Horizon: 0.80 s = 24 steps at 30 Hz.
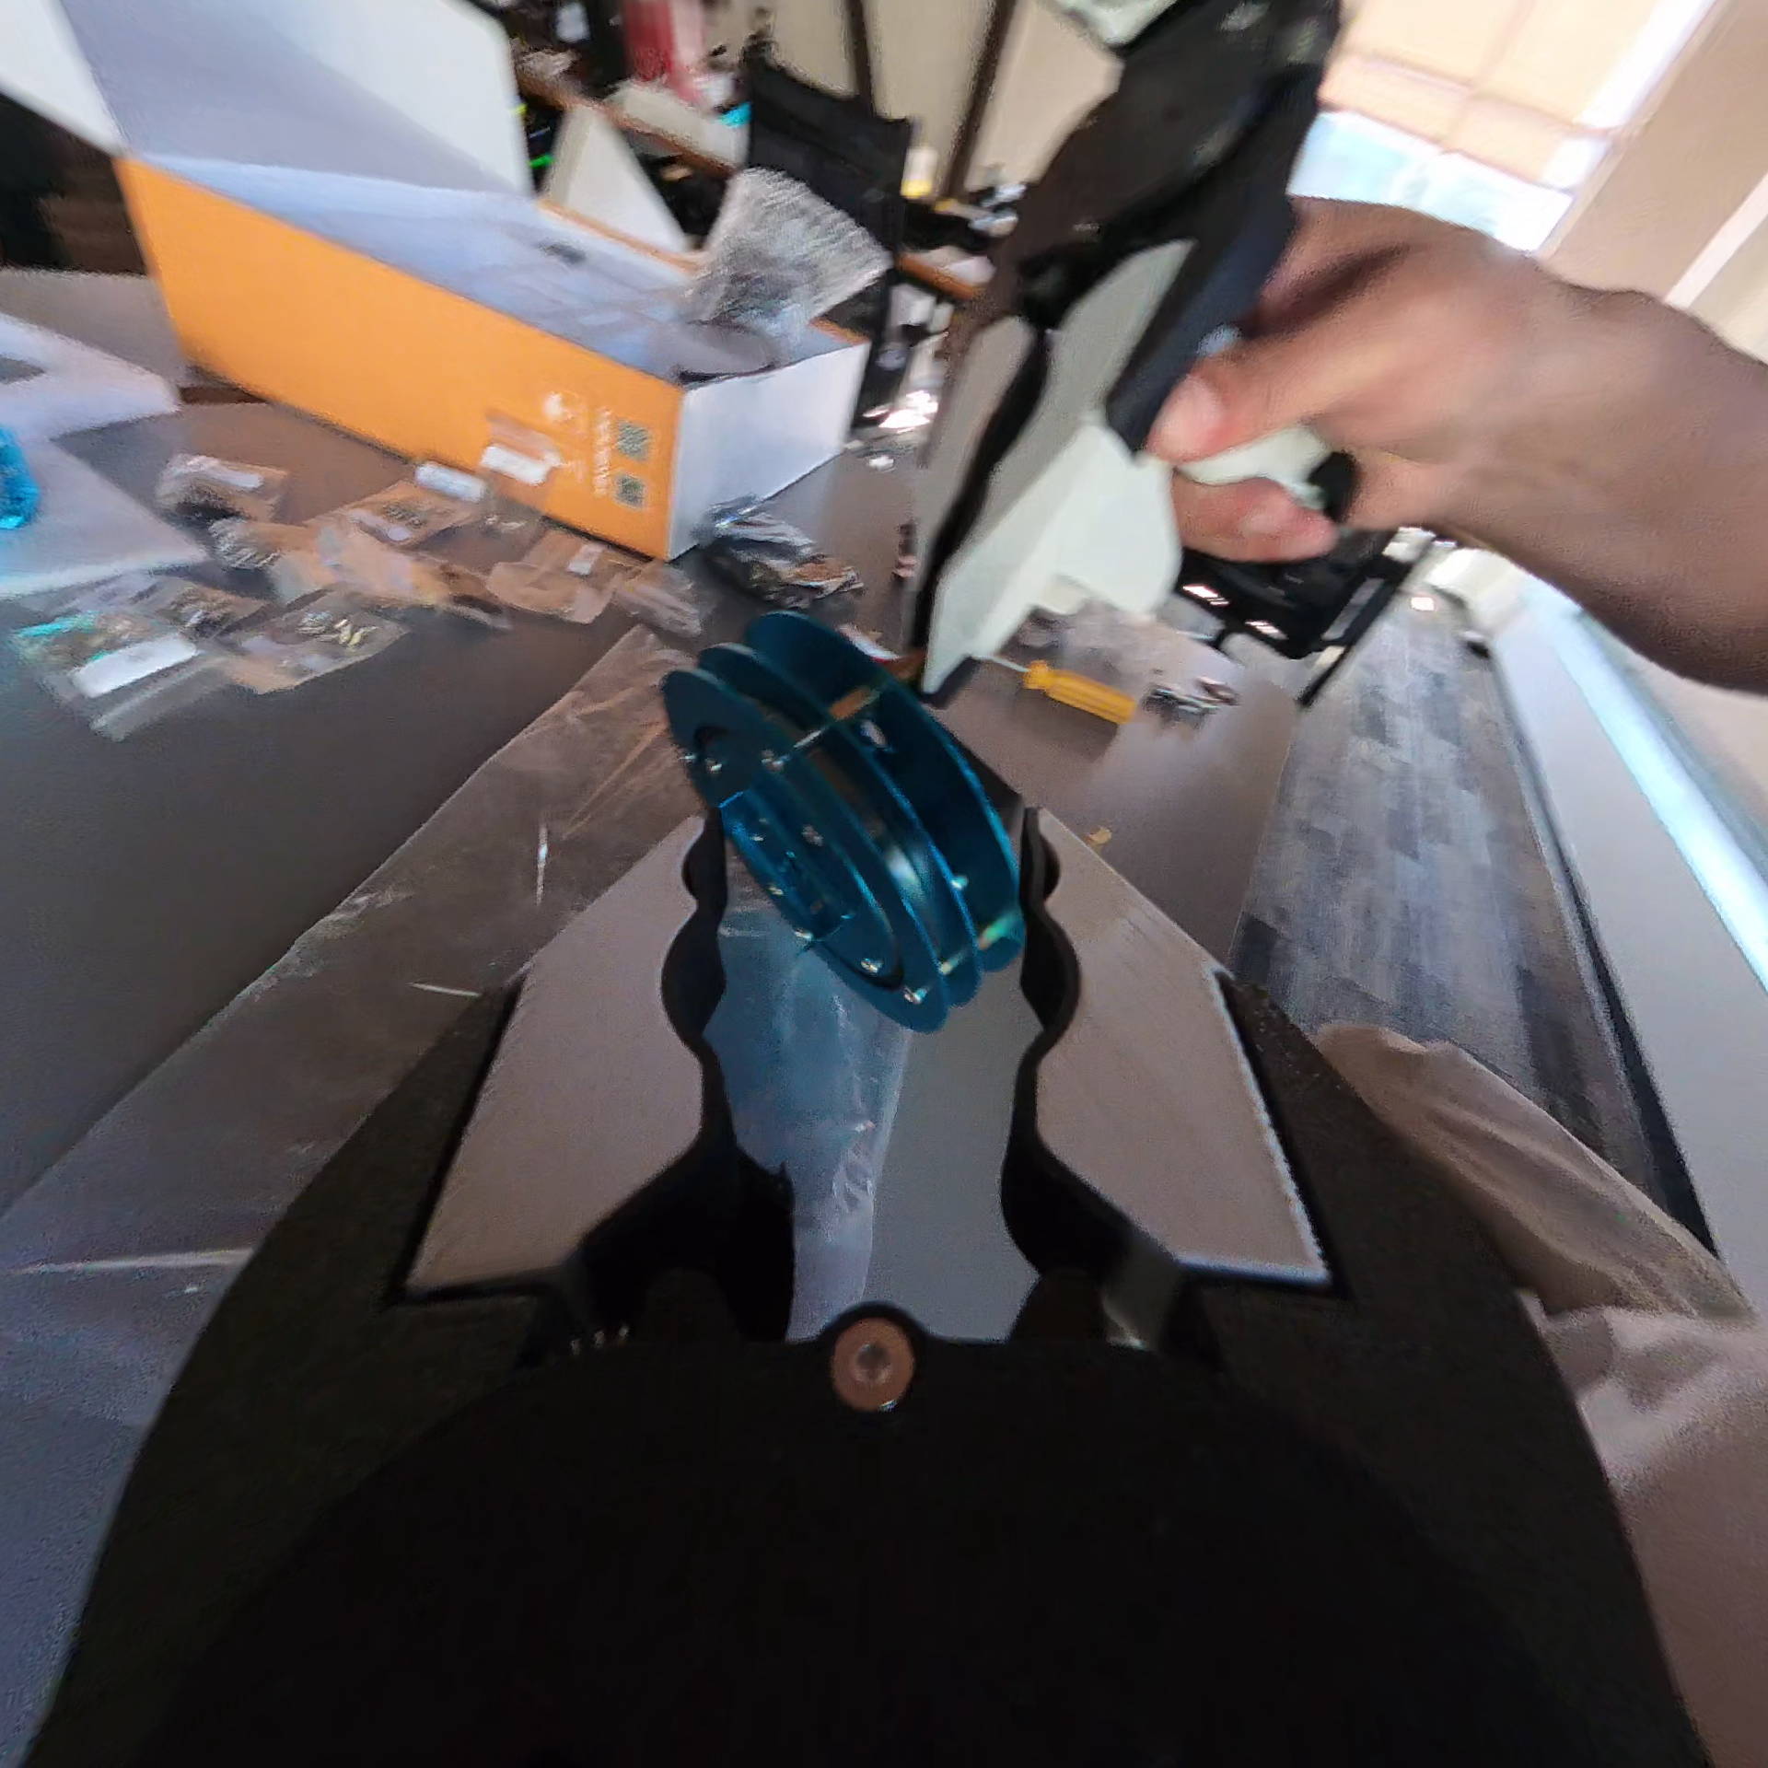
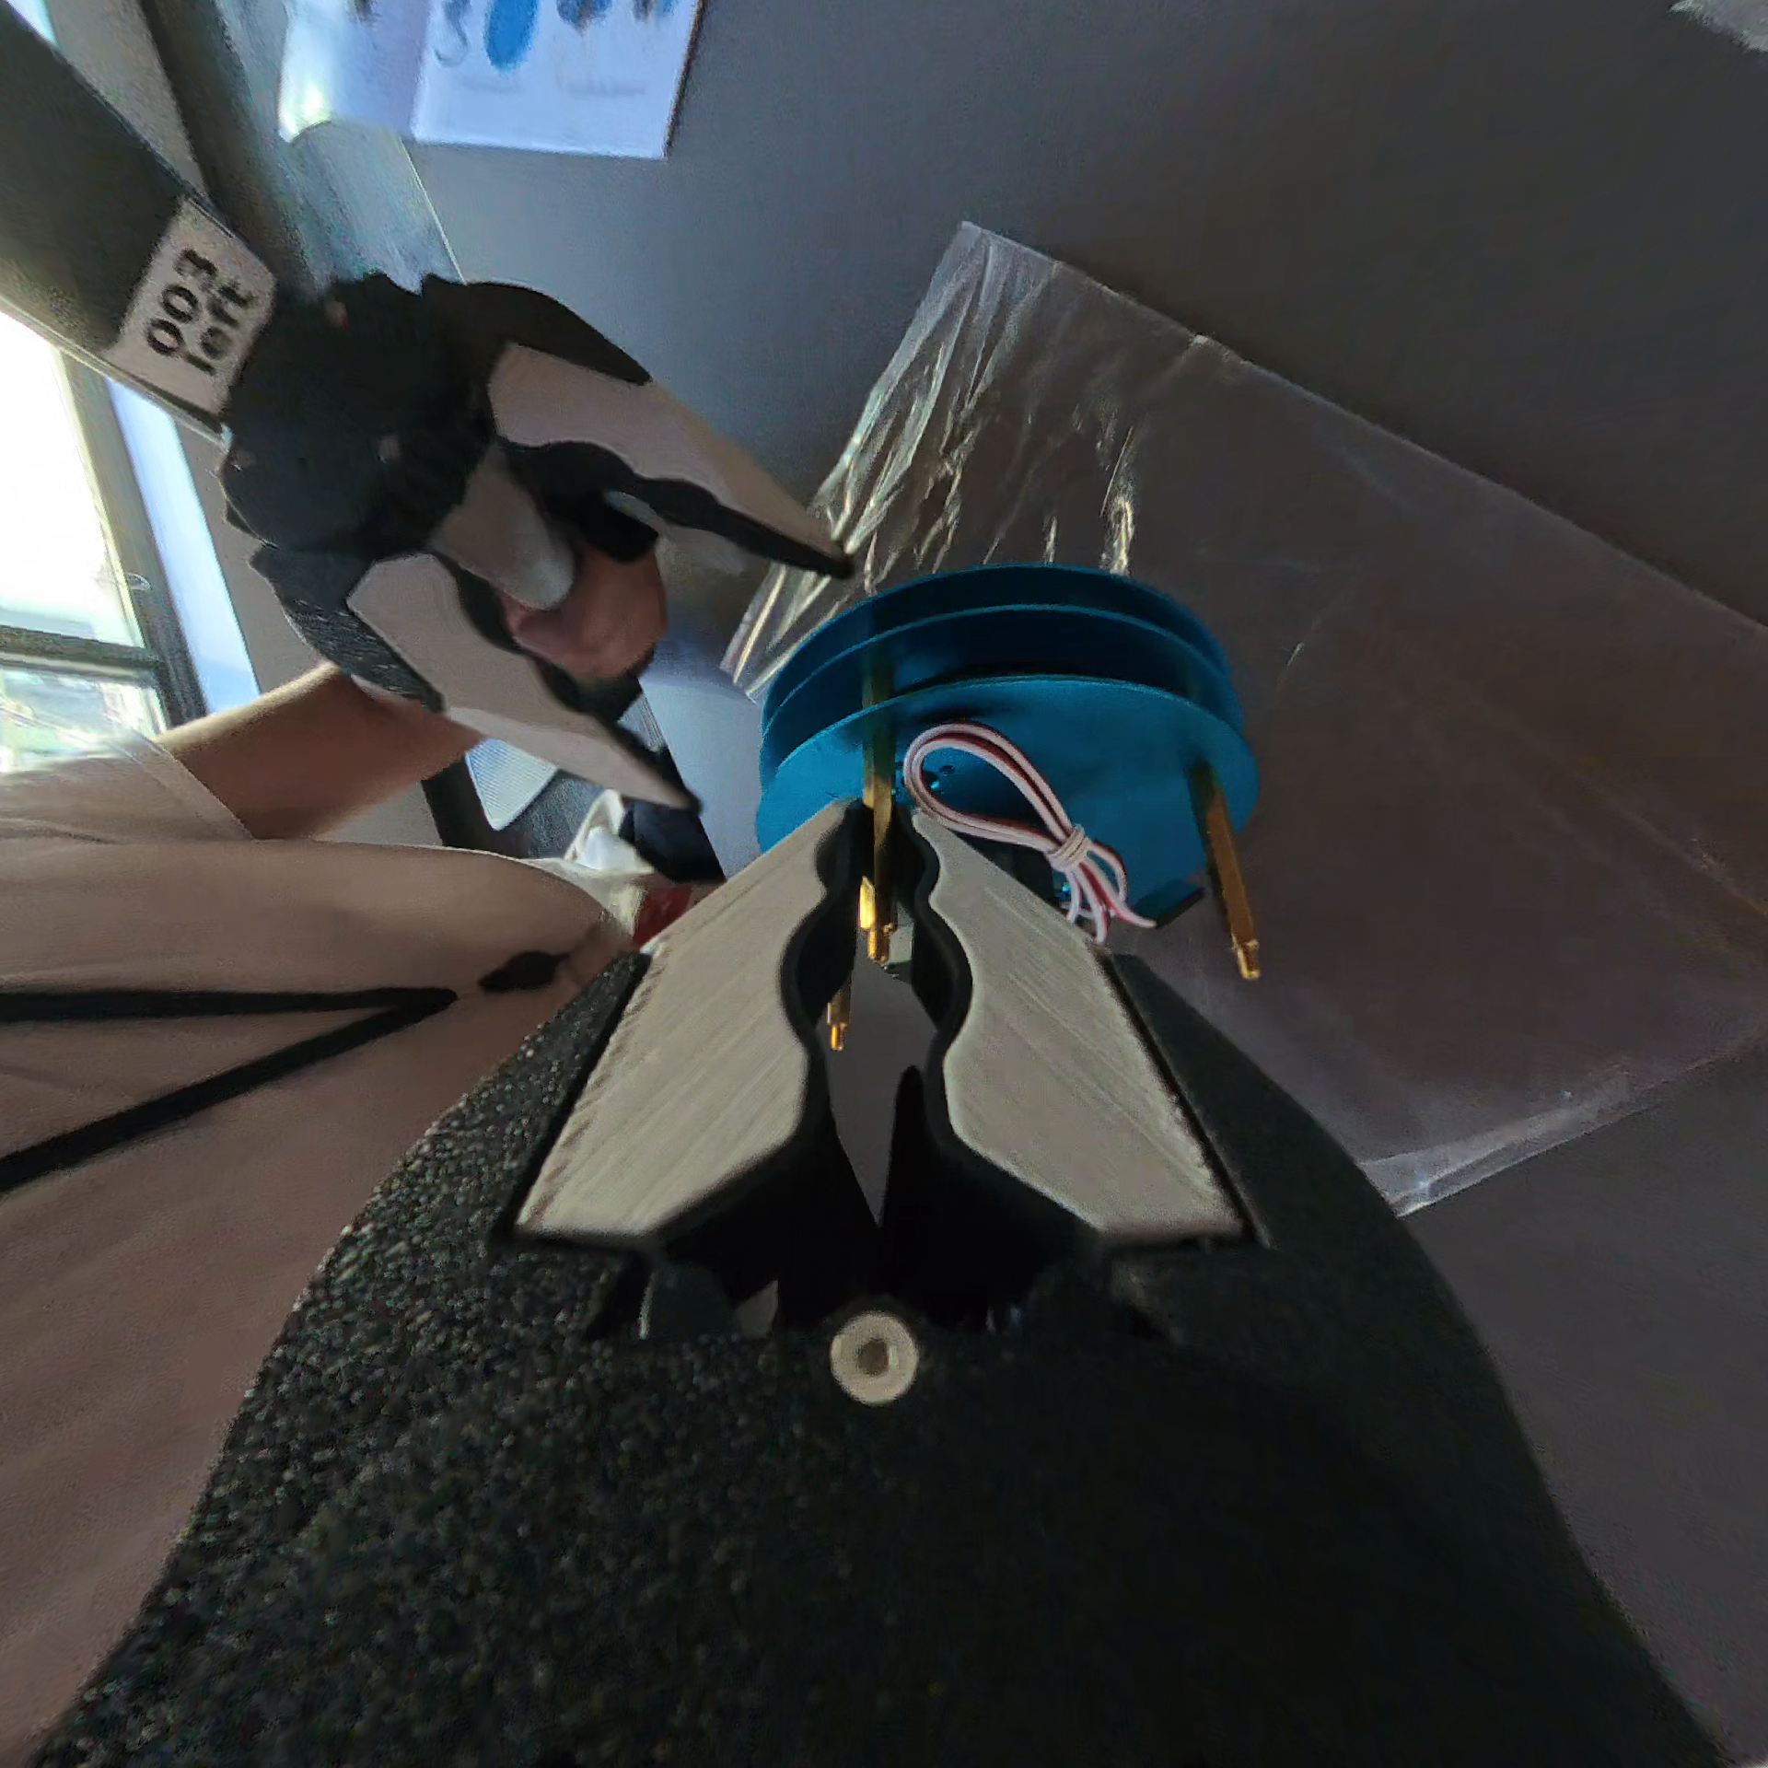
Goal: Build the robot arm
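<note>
While the right gripper [image 2: 880, 861] pinches one gold standoff [image 2: 875, 832] of the blue disc assembly [image 2: 1005, 708], the whole stack hangs off that single thin post, lifted clear of the bench [image 1: 239, 813] and tilted. The grip is narrow and off to one side of the assembly, so my judgement is that the stack could pivot or slip out if the hand jerks.

The left gripper [image 1: 861, 861] is spread wide, its fingers either side of the assembly without touching it as far as the left wrist view shows; if it clamps on the slanted disc edges, they could skid off the pads or knock the assembly out of the other gripper's hold.

A red-and-white wire bundle [image 2: 1033, 813] dangles under the assembly beside the pinched standoff and could snag on a finger. A second standoff [image 2: 1225, 880] juts out on the assembly's far side, easy to bump.

Below the assembly lies a clear plastic bag [image 2: 1339, 765], a slippery landing. A yellow-handled screwdriver [image 1: 1081, 691] and an orange box [image 1: 402, 373] lie on the bench beyond the assembly.
</note>
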{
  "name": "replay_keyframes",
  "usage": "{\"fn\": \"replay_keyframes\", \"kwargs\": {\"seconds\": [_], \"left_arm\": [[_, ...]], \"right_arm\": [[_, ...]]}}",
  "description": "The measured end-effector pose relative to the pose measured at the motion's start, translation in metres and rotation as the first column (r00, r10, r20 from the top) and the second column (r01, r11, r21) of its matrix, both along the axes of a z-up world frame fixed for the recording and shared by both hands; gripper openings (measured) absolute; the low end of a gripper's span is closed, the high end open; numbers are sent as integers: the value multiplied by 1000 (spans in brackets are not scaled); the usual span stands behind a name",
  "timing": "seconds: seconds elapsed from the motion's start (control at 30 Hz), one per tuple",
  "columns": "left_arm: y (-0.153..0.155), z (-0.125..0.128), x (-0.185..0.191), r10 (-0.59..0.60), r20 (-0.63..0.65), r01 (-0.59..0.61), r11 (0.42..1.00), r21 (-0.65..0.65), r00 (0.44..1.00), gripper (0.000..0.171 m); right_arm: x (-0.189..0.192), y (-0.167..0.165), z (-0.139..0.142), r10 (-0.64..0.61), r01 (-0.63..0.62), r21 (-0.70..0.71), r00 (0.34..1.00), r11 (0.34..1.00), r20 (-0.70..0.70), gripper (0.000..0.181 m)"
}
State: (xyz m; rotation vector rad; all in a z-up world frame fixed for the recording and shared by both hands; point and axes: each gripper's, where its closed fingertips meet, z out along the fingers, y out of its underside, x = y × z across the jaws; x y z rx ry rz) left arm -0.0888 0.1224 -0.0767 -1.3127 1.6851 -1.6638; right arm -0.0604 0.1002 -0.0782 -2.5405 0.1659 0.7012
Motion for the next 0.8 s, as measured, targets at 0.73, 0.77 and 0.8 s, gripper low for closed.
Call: {"fn": "replay_keyframes", "kwargs": {"seconds": [0.73, 0.77, 0.8], "left_arm": [[42, -4, 47, 261, -142, -244, 961, 127, 955, 26], [40, -6, 50, 258, -146, -238, 961, 138, 955, 25], [38, -8, 52, 260, -143, -235, 956, 173, 955, 24]], "right_arm": [[29, 53, 13, -67, 78, 291, 997, 953, -49, 2], [32, 52, 11, -74, 84, 303, 996, 949, -43, 3], [33, 49, 9, -83, 88, 316, 996, 945, -28, 2]]}}
